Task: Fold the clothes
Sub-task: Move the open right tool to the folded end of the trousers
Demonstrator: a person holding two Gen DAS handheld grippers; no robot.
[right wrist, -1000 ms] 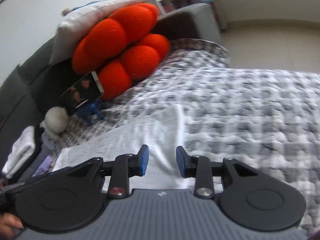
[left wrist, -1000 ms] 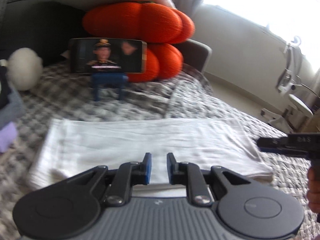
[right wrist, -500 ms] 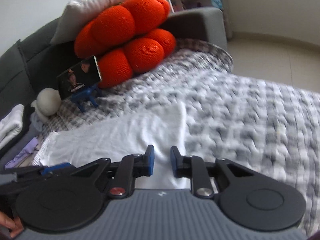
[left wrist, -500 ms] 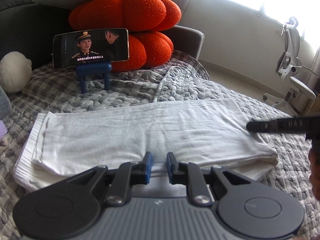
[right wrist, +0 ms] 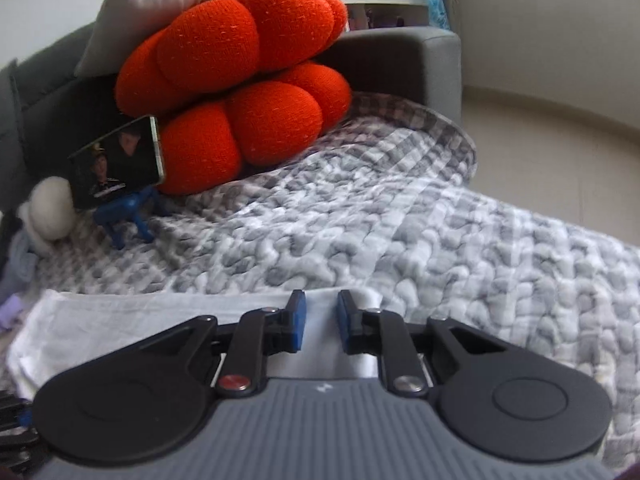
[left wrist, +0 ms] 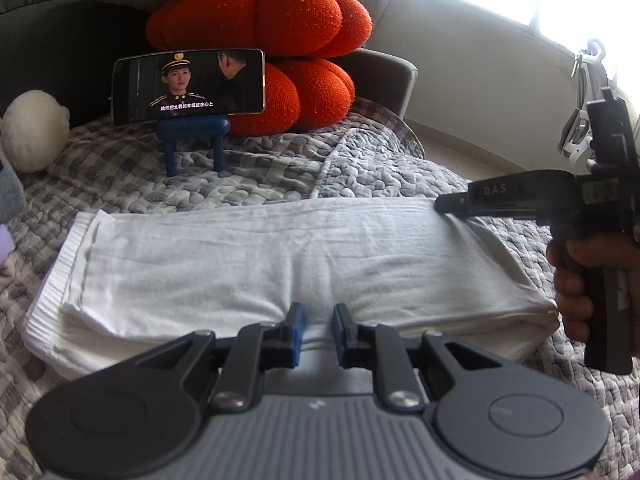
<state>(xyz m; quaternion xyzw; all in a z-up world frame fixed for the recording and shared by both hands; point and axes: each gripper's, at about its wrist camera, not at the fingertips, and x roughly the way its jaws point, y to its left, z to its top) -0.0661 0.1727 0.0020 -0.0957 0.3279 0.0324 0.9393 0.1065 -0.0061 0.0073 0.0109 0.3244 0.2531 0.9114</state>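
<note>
The white cloth (left wrist: 280, 256) lies on the grey checked blanket (left wrist: 360, 168) as a long flat band, already folded over itself, with a ribbed hem at its left end. My left gripper (left wrist: 319, 330) is at the middle of the near edge; its jaws are narrow, with a small gap, and I cannot tell if the pads really press the fabric. My right gripper (right wrist: 321, 322) is at the right end of the band, near the far corner. Its jaws have just been closing, and white fabric shows between them, but whether they pinch it I also cannot tell. The cloth looks light, thin and very soft — I judge it will sag and slide apart in layers if I lift it by one point. So I would take hold at the corners of the right end, catching all the layers together, and carry that end over toward the hem. The rough blanket may drag the lower layer — I should lift a little first. The phone (left wrist: 188, 80) stands well behind.
</note>
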